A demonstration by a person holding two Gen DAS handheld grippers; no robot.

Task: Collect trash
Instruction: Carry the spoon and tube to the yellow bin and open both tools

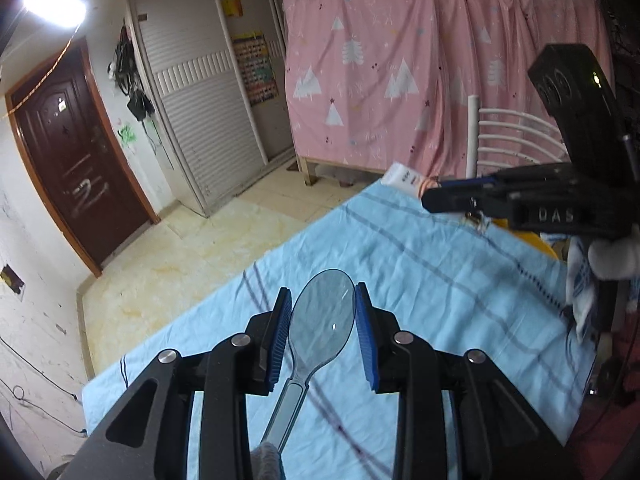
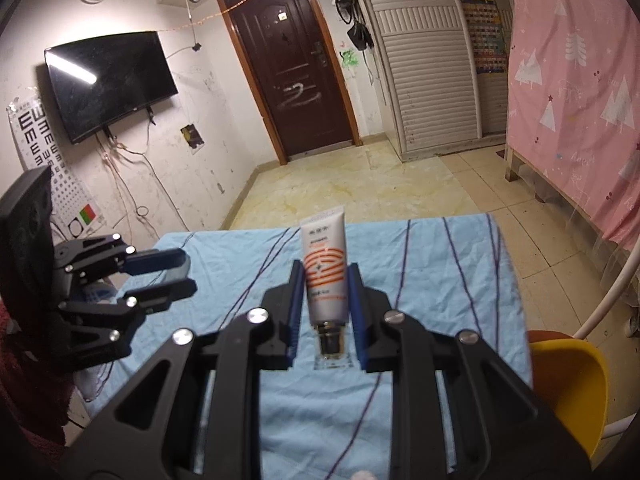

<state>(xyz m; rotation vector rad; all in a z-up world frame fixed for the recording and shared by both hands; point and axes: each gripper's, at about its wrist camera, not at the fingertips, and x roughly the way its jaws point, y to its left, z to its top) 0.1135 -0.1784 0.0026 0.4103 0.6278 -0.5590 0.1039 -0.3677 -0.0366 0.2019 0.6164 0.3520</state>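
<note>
Both grippers hold trash over the blue cloth [image 1: 400, 264].
Left gripper [image 1: 323, 300] pinches a clear plastic spoon [image 1: 320, 316]; right gripper [image 2: 325, 280] clamps a striped tube [image 2: 325, 268].

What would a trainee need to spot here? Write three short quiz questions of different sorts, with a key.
1. True or false: the left gripper is shut on a clear plastic spoon.
2. What does the right gripper hold? A. a white tube with orange stripes; B. a cup; C. a crumpled napkin.
3. Fill in: the yellow bin stands past the right edge of the light blue ____ in the right wrist view.

Key: 1 true, its bowl sits between the blue pads; 2 A, with its neck end toward the camera; 3 cloth.
</note>
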